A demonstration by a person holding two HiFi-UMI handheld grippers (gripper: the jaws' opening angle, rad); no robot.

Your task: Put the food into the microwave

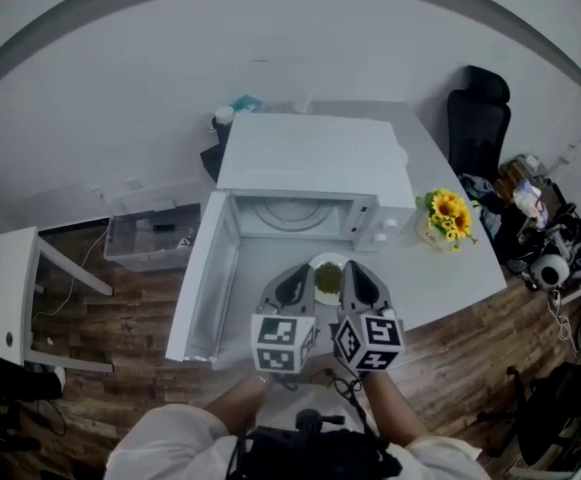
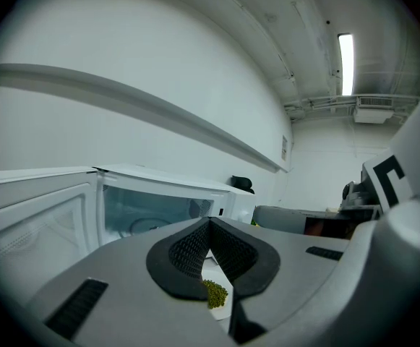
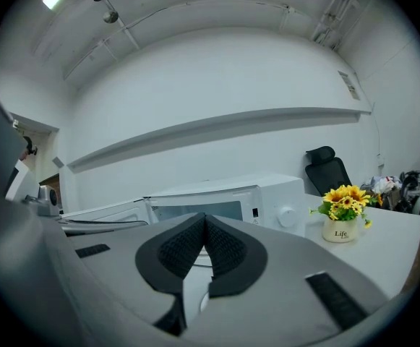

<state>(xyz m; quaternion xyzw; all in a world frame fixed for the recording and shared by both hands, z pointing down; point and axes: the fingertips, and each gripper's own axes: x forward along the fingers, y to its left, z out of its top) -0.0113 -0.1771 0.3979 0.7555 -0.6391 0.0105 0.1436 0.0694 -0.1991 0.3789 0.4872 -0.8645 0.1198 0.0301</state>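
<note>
A white plate (image 1: 328,262) with green food (image 1: 327,279) hangs in front of the white microwave (image 1: 310,158). The microwave's door (image 1: 205,278) stands wide open to the left, and the turntable shows in its cavity (image 1: 295,213). My left gripper (image 1: 305,273) is shut on the plate's left rim and my right gripper (image 1: 351,270) on its right rim. In the left gripper view the left gripper (image 2: 210,226) is shut, with the food (image 2: 215,293) and plate (image 2: 213,270) below it. In the right gripper view the right gripper (image 3: 204,219) is shut over the plate (image 3: 194,295).
A pot of sunflowers (image 1: 447,218) stands on the white table (image 1: 450,273) right of the microwave. A black office chair (image 1: 478,118) and clutter (image 1: 540,238) lie further right. A clear bin (image 1: 155,233) sits on the floor and a small white table (image 1: 5,298) stands at the left.
</note>
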